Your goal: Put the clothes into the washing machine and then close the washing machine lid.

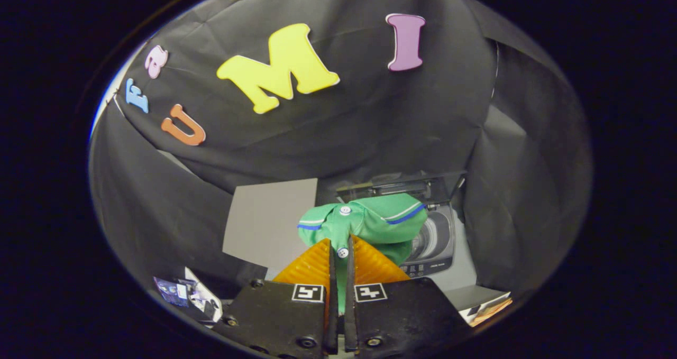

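I have the fingers (339,253) pinched nearly closed on the green shirt (370,222), which bunches just ahead of them. The washing machine (436,240), lid up, sits beyond and slightly right; I'd carry forward-right.

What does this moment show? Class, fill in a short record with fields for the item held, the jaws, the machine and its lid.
item held: green polo-style cloth garment with blue-and-white trim and white buttons
gripper: jaws closed on the garment, which bunches just ahead of them
machine: small grey top-loading toy washing machine, beyond the garment
lid: dark hinged lid raised, drum opening exposed
garment in drum: not yet
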`<state>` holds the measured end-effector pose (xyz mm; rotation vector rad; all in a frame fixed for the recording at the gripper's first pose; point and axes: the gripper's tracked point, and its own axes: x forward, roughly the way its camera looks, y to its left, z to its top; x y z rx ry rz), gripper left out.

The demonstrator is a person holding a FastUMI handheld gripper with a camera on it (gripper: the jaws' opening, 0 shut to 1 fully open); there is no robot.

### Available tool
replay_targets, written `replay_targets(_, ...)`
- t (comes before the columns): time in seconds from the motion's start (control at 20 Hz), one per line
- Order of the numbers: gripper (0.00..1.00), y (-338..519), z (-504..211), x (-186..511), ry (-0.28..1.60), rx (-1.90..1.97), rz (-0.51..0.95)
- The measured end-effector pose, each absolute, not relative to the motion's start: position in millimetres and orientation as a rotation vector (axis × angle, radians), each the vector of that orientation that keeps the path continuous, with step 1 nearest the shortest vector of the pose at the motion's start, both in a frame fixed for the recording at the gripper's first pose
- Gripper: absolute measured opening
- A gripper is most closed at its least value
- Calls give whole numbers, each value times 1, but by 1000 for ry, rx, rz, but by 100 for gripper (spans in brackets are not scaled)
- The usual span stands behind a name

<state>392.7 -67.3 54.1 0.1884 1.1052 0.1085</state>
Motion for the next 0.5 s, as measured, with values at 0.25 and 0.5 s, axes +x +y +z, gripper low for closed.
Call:
replay_targets(0.25, 8, -104, -11, 404, 1161, 167, 14)
replay_targets(0.5, 8, -129, -69, 410, 1210, 128, -1)
